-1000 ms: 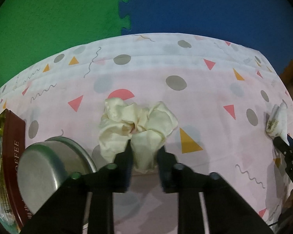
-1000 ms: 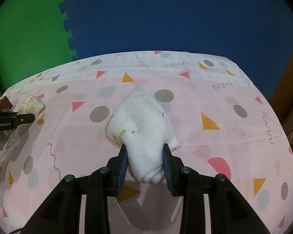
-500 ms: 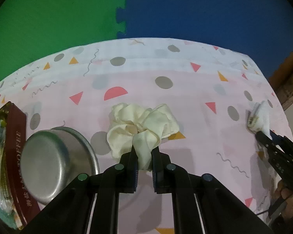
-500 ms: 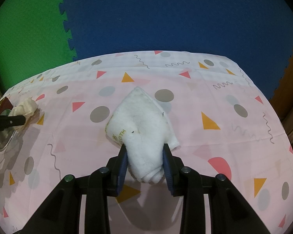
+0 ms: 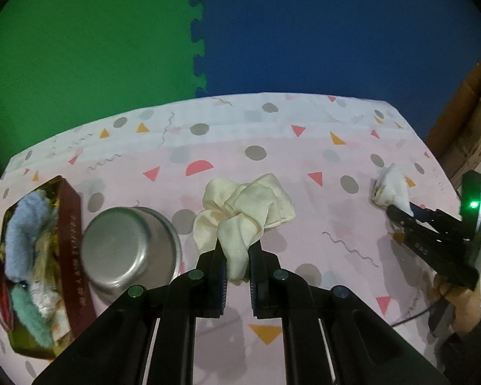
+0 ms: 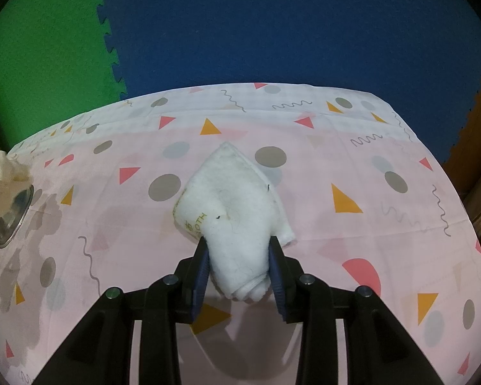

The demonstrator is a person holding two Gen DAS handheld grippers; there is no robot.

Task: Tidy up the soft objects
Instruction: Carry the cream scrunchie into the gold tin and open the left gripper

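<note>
A cream scrunchie (image 5: pixel 243 205) hangs bunched from my left gripper (image 5: pixel 237 247), which is shut on its lower fold and holds it above the pink patterned tablecloth (image 5: pixel 304 166). From the right wrist view the scrunchie (image 6: pixel 3 173) shows at the far left edge. A folded white towel (image 6: pixel 231 199) lies on the cloth between the jaws of my right gripper (image 6: pixel 239 247). Those jaws are opening, though the pads still touch the towel's sides. Seen from the left wrist, the same towel (image 5: pixel 391 187) and right gripper (image 5: pixel 397 213) sit far right.
An upturned steel bowl (image 5: pixel 128 253) stands left of the scrunchie. Beside it is a dark red box (image 5: pixel 70 243) holding a blue cloth (image 5: pixel 25 224) and other soft pieces. A person's hand (image 5: pixel 461 301) holds the right gripper. Green and blue foam mats lie beyond the table.
My left gripper closed tight on the scrunchie and rose with it, drawing back from the table. The right gripper stayed in place, its jaws spreading slightly around the towel.
</note>
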